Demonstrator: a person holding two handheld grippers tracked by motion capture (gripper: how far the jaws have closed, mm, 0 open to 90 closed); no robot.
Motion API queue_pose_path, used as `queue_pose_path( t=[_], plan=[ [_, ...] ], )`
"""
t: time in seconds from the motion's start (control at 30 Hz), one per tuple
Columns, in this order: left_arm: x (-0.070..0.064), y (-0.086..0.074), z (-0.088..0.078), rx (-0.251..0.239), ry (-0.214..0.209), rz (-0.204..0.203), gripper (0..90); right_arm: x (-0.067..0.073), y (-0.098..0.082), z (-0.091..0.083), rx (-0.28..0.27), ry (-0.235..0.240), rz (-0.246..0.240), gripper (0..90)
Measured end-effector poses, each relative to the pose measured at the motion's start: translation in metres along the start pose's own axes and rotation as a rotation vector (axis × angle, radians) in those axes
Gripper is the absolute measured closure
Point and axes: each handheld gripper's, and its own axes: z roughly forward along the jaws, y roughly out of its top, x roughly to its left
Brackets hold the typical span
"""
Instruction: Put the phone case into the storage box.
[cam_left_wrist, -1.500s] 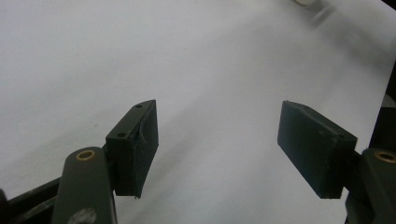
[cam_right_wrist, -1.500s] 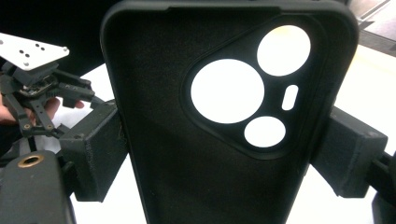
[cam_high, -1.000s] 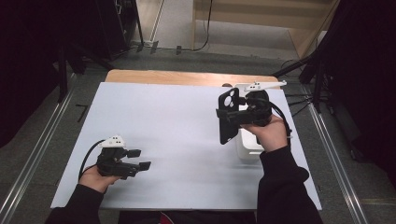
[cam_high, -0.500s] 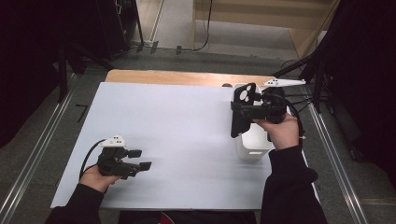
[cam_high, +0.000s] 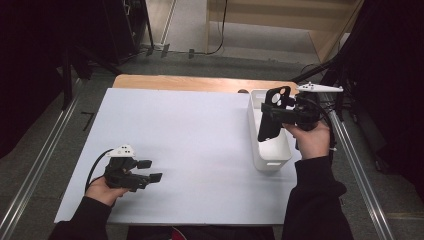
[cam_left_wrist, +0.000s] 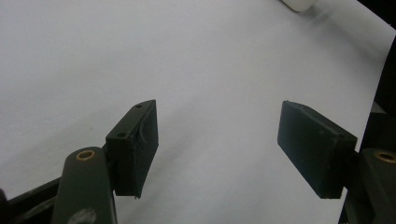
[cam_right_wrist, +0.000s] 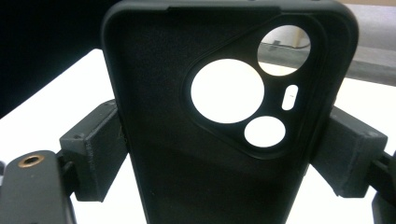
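Note:
A black phone case (cam_high: 269, 120) with round camera cut-outs hangs upright above a white bin (cam_high: 270, 162) at the table's right side. My right gripper (cam_high: 274, 113) is shut on the case. In the right gripper view, my right gripper (cam_right_wrist: 225, 153) squeezes the phone case (cam_right_wrist: 159, 93) by its two long edges. At the lower left, my left gripper (cam_high: 150, 170) rests low over the white table sheet (cam_high: 200, 140). Seen in the left gripper view, my left gripper (cam_left_wrist: 218, 140) is open with only bare white sheet between its jaws.
The bin is long and narrow and runs front to back near the sheet's right edge. A strip of wooden tabletop (cam_high: 200, 82) shows beyond the sheet. Metal rails (cam_high: 35, 175) run along both sides of the table.
My right hand has carried the phone case to the right, from beside the bin to over it. The left hand and its gripper have stayed where they were.

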Motion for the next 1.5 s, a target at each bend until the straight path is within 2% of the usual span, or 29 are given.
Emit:
queue_pose_path(
  t=[0.27, 0.57, 1.03, 1.27, 1.43, 1.5],
  plan=[
    [0.000, 0.000, 0.000, -0.002, 0.001, -0.001, 28.5, -0.004, -0.003, 0.002, -0.007, -0.058, 0.024, 11.9],
    [0.000, 0.000, 0.000, -0.004, 0.004, -0.004, 28.5, -0.005, -0.006, 0.011, -0.009, -0.092, 0.040, 11.9],
    [0.001, 0.000, 0.000, -0.007, 0.005, -0.005, 28.5, -0.012, -0.001, 0.023, -0.019, -0.113, 0.044, 11.9],
    [0.002, 0.000, 0.000, -0.010, 0.006, -0.008, 28.5, -0.015, 0.010, 0.028, -0.018, -0.136, 0.029, 11.9],
    [0.002, 0.000, -0.001, -0.012, 0.007, -0.016, 28.5, -0.024, 0.017, 0.035, -0.030, -0.112, 0.056, 11.9],
    [0.002, 0.000, -0.001, -0.014, 0.008, -0.016, 28.5, -0.028, 0.021, 0.039, -0.021, -0.120, 0.060, 11.9]
  ],
)
